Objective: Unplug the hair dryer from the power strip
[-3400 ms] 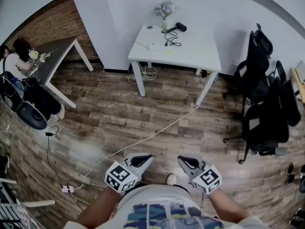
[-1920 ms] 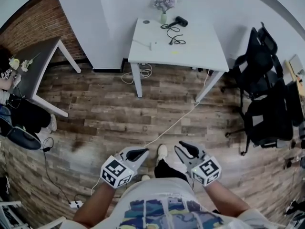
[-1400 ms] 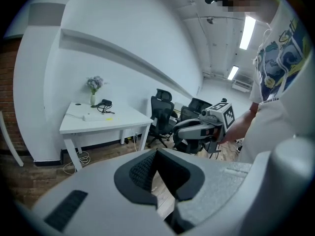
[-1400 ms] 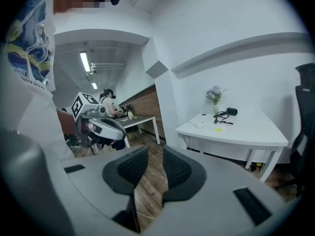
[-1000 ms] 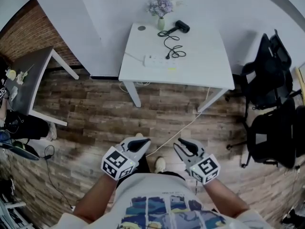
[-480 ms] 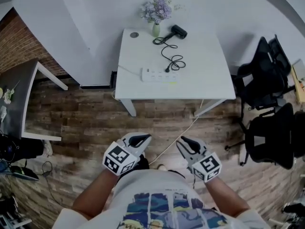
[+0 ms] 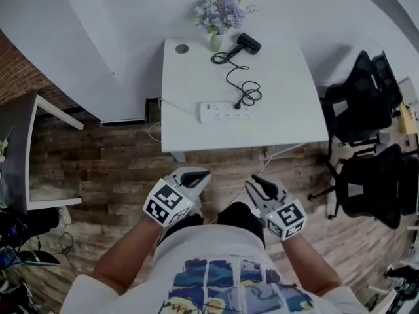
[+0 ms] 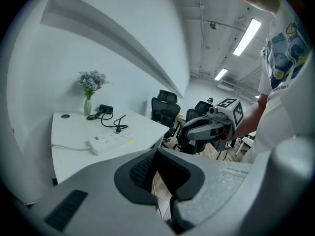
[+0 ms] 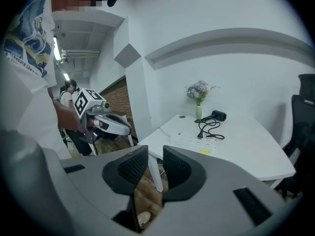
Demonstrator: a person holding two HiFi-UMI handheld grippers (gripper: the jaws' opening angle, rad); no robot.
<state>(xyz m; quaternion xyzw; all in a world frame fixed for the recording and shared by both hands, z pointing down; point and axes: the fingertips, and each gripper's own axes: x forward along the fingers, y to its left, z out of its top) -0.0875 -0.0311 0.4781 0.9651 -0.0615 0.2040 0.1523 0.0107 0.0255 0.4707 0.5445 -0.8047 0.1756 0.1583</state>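
On the white table (image 7: 190, 77) lies a white power strip (image 7: 227, 114). A black plug (image 7: 239, 104) sits in it, and its cord loops back to the black hair dryer (image 7: 247, 42) at the far edge. Both grippers hang in front of my body, short of the table's near edge and touching nothing. My left gripper (image 7: 198, 174) has its pads meeting at the tips with nothing between them. My right gripper (image 7: 254, 182) shows a clear gap and is empty. The strip (image 8: 109, 140) and dryer (image 8: 104, 109) lie well ahead in the left gripper view, as in the right gripper view.
A vase of lilac flowers (image 7: 219, 15) stands beside the dryer, and a small round disc (image 7: 182, 48) lies at the table's far left corner. Black office chairs (image 7: 366, 103) crowd the right side. A white cable (image 7: 272, 152) runs across the wooden floor under the table. A dark table (image 7: 26, 149) stands at left.
The white table has come much nearer as the person walked up to it. Both grippers keep the same pose in front of the body.
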